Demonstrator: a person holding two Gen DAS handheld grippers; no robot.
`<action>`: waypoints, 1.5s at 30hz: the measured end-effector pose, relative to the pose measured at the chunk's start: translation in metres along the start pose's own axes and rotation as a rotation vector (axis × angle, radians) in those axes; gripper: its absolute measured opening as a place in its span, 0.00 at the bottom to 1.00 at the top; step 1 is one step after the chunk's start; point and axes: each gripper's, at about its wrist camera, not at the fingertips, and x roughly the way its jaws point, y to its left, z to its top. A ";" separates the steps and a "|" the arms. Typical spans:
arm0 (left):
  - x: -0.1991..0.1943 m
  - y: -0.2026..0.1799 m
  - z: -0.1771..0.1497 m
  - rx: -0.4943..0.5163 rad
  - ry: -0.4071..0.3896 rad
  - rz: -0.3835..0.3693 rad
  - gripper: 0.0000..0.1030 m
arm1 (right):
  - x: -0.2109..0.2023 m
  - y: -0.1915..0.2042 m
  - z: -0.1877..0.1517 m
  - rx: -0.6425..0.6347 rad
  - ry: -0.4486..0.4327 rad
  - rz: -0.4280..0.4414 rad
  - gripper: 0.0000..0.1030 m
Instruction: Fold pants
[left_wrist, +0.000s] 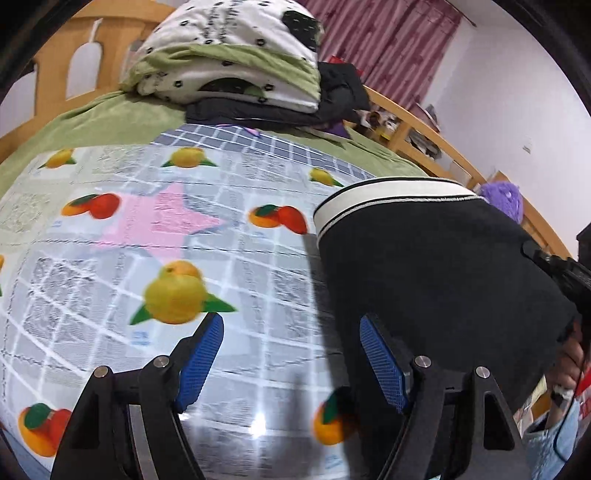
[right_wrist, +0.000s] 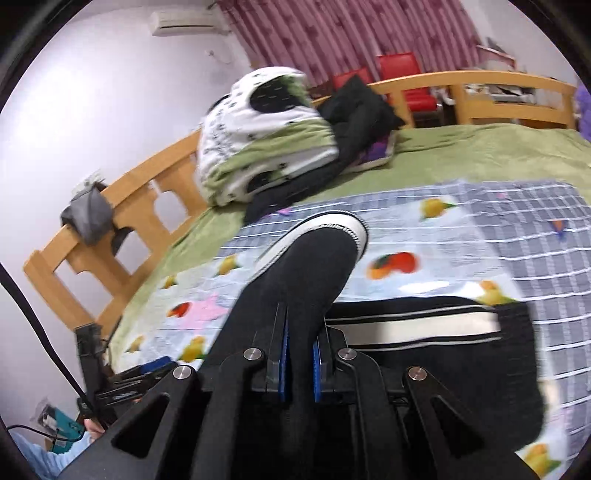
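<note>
The black pants (left_wrist: 436, 273) with a white striped waistband (left_wrist: 391, 195) lie on the fruit-print sheet (left_wrist: 147, 229), at the right of the left wrist view. My left gripper (left_wrist: 291, 332) is open and empty, its blue pads (left_wrist: 201, 362) just left of the pants' edge. In the right wrist view my right gripper (right_wrist: 301, 332) is shut on a fold of the black pants (right_wrist: 306, 273) and lifts it above the sheet. The white-banded end (right_wrist: 332, 230) sticks up ahead. The waistband (right_wrist: 417, 330) lies flat to the right.
A folded white and green quilt (left_wrist: 229, 62) and dark clothes (left_wrist: 343, 92) are stacked at the far side of the green bed (right_wrist: 480, 155). A wooden bed rail (right_wrist: 122, 206) runs around it. A purple fluffy thing (left_wrist: 506, 199) sits by the right rail.
</note>
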 end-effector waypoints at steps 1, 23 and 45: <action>0.001 -0.006 -0.001 0.005 0.001 -0.005 0.73 | 0.000 -0.010 0.002 0.010 -0.002 -0.012 0.09; 0.028 -0.131 -0.077 0.222 0.208 -0.082 0.73 | -0.062 -0.105 -0.087 0.018 -0.092 -0.206 0.25; 0.081 -0.099 -0.009 0.028 0.252 -0.128 0.73 | -0.012 -0.159 -0.069 0.196 0.051 -0.308 0.45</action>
